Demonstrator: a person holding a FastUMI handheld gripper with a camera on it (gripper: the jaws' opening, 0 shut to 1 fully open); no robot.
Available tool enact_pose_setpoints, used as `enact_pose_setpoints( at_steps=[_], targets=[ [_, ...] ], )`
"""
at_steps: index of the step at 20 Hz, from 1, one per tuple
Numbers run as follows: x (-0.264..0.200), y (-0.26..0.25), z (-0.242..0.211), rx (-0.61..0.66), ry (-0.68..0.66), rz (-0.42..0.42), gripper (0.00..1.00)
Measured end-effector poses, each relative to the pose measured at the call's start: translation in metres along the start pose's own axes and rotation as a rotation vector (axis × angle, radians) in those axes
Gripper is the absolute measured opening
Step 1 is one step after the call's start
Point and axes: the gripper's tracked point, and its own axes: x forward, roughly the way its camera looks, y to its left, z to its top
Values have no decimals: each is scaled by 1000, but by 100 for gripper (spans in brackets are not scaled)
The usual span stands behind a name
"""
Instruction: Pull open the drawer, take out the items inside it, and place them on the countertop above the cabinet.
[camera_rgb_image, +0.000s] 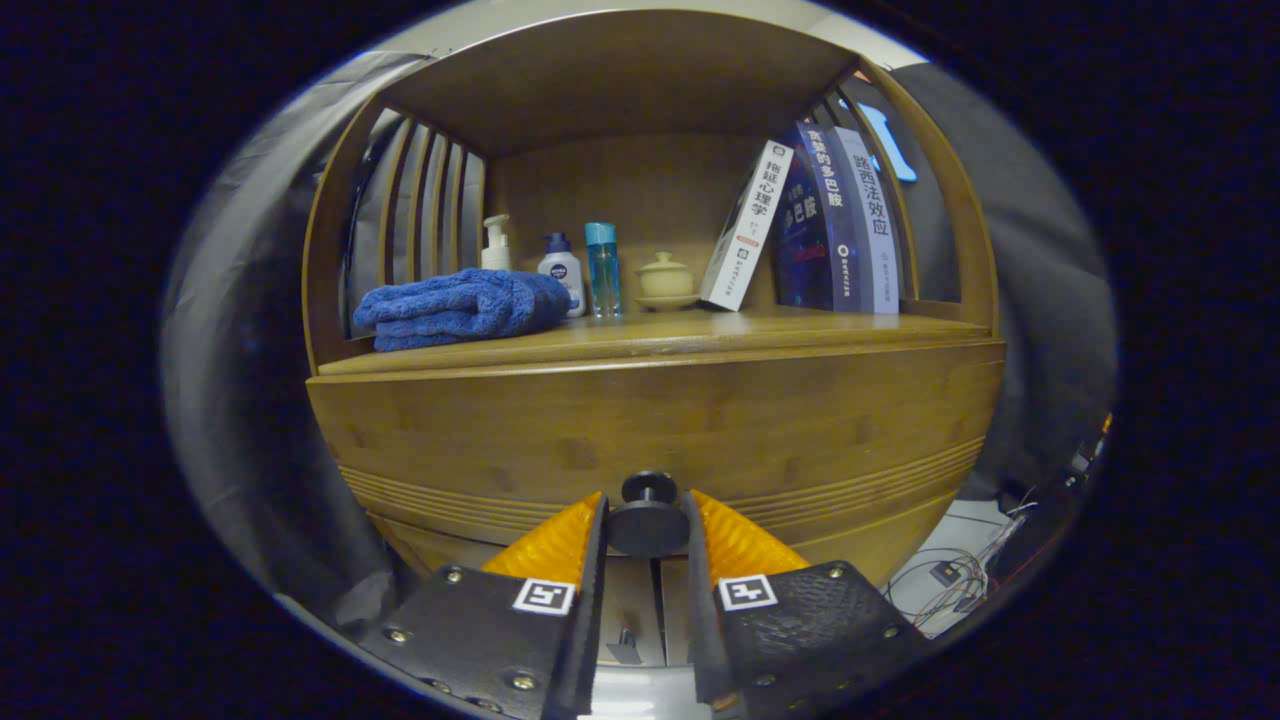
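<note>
A wooden drawer front (650, 430) with grooved lines runs across the cabinet below the countertop (760, 328). Its round black knob (648, 525) sits right between my fingers. My gripper (646, 497) is shut on the knob, one finger pressing each side of it. The drawer's inside is hidden, so I cannot tell what it holds. Below the knob, part of the lower cabinet front (640, 600) shows between the fingers.
On the countertop stand a folded blue towel (460, 308), a white pump bottle (496, 243), a white bottle with a blue cap (562, 270), a clear blue bottle (602, 268), a lidded cream cup (664, 278) and leaning books (820, 225). Cables (950, 580) lie on the floor at the cabinet's right.
</note>
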Motion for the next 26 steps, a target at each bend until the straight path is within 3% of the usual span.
enact_pose_setpoints(
  at_steps=[3,19,26],
  targets=[
    [-11,1,-3,4,-5,-3,32],
    [-144,-1,-42,8,44,-95,33],
    [-171,0,-48,25,69,-135,32]
  ],
)
